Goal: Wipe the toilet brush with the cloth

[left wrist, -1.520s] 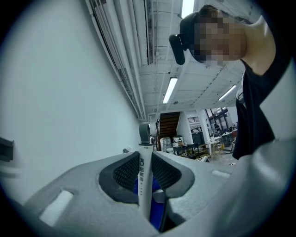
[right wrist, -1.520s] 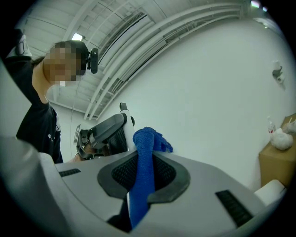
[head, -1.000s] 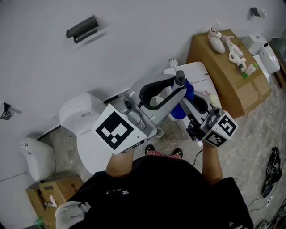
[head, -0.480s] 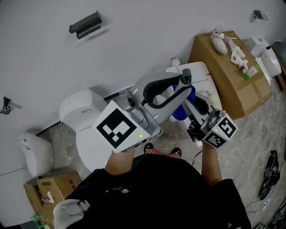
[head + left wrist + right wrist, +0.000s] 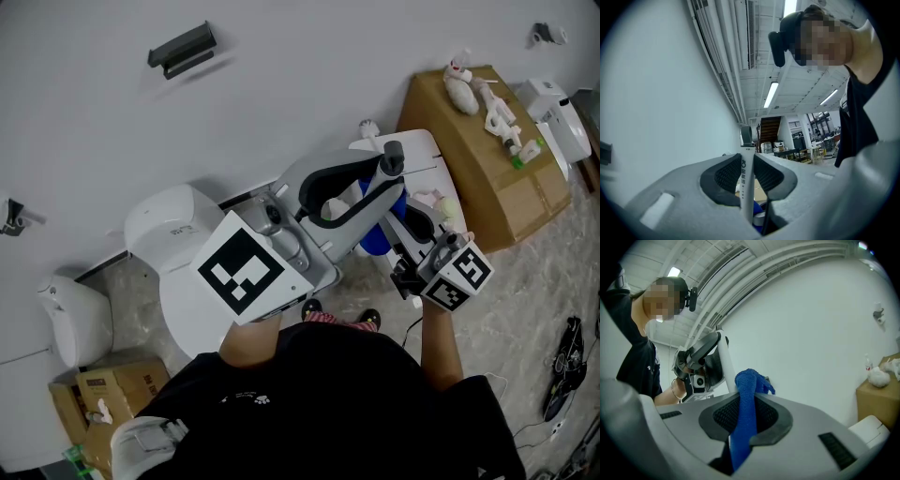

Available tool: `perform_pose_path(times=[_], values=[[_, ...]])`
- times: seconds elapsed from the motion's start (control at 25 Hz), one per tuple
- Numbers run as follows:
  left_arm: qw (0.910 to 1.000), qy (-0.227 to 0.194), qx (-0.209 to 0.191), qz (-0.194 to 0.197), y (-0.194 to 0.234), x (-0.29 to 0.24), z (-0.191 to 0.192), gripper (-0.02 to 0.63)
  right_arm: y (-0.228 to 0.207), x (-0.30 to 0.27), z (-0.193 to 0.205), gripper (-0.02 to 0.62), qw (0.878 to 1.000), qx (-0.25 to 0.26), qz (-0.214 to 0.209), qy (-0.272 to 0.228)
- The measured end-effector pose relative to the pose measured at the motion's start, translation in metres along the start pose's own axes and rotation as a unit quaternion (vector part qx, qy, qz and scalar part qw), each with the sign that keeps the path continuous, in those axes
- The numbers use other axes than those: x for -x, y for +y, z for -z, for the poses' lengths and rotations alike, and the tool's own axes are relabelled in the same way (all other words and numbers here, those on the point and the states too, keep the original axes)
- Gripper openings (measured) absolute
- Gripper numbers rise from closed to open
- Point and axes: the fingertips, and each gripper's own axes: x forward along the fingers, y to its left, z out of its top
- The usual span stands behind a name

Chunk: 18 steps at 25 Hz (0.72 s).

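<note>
1. the left gripper (image 5: 747, 163) has its fingers (image 5: 723, 177) closed on the white handle of the toilet brush (image 5: 746, 194), pinching it from both sides. the shaft runs up between the pads and out past their tips, so the brush is held in the air in front of the person and rests on nothing.
2. that grip looks meant to steady the handle and leave the length beyond the fingers bare for wiping.
3. the right gripper (image 5: 746, 401) has its fingers (image 5: 768, 414) clamped on the blue cloth (image 5: 747, 385). a bunched end sticks out past the tips and the rest hangs below, so the free wad is the part that can rub.
4. in the right gripper view the cloth's end sits just beside the white handle, near where the left gripper grips it. i cannot tell whether cloth and handle actually touch.
5. in the head view the two grippers come together above the floor, near the white toilet (image 5: 173, 234), with the blue cloth showing between them.
6. by my reading the wiping is under way or about to start. the next stroke calls for sliding the cloth along the shaft against a firm left grip. a loose pinch could let the thin handle twist or slip.
</note>
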Motion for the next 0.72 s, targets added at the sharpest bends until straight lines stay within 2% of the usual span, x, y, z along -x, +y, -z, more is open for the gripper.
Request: perform_pose_path(times=[0.72], values=[[0.9998,-0.015,-0.008,0.004,-0.003,0.001,-0.012,0.087,-0.005,-0.001,0.023,0.061,1.000,-0.008,0.004,0.028]])
